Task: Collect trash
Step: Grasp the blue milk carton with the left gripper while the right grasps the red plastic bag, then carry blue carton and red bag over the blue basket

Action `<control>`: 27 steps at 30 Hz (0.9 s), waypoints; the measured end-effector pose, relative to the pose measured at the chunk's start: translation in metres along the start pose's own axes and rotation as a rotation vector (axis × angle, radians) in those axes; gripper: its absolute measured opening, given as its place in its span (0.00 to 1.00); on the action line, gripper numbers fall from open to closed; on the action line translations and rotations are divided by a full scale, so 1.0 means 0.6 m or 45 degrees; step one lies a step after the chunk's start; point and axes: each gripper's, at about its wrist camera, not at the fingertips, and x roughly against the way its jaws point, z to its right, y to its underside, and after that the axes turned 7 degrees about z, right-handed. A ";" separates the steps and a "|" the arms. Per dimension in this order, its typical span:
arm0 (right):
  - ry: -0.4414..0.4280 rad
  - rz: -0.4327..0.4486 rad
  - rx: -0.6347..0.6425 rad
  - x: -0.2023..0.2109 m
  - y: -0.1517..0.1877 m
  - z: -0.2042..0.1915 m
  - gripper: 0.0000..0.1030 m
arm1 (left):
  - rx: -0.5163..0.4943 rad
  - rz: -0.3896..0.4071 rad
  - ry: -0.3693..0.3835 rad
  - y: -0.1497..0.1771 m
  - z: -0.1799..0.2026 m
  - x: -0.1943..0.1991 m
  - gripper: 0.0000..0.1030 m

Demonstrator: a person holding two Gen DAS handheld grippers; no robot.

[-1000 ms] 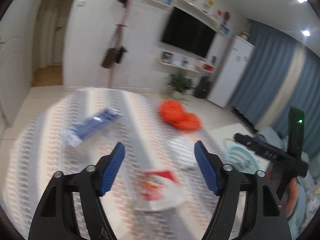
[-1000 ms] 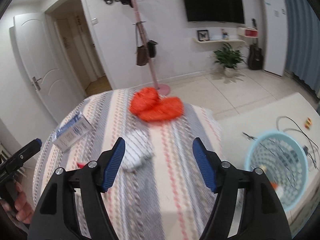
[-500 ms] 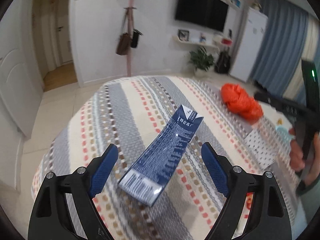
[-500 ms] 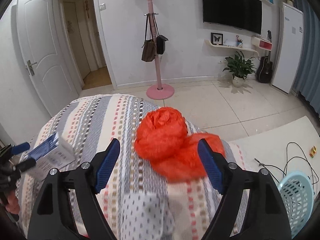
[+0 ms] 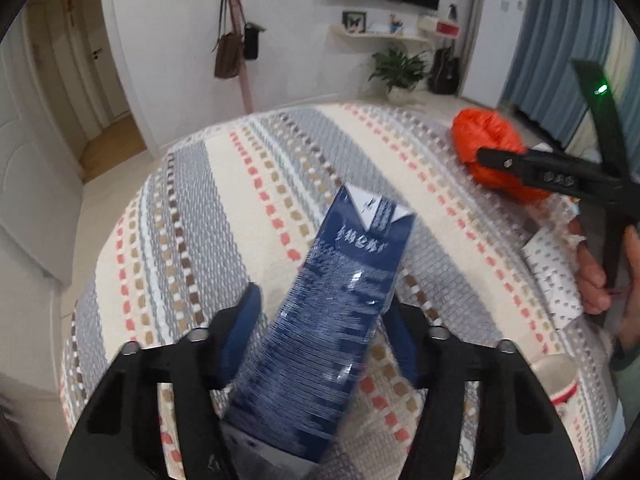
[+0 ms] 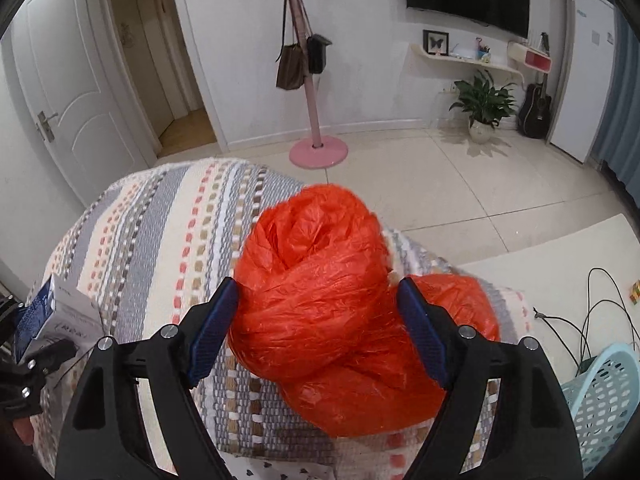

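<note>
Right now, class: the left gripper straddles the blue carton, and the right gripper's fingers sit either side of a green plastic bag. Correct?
Not quite. The plastic bag between the right gripper fingers is orange-red, as the right wrist view shows. The left gripper does straddle the blue carton.

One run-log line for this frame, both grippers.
left gripper: fingers astride blue carton, grip unclear | right gripper: open, fingers flanking orange bag | basket: beside table

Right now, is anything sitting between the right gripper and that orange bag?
Nothing visible: the right gripper already has its open fingers on either side of the orange plastic bag on the table.
</note>
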 end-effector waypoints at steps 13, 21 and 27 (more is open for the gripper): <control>-0.044 0.075 0.160 0.062 0.010 -0.046 0.32 | 0.079 0.144 0.017 0.007 0.021 0.082 0.31; -0.047 0.251 0.180 0.196 0.001 -0.039 0.32 | 0.055 0.305 0.098 -0.014 0.080 0.181 0.31; -0.037 0.372 0.176 0.297 -0.004 -0.015 0.32 | -0.023 0.408 0.164 -0.038 0.167 0.240 0.31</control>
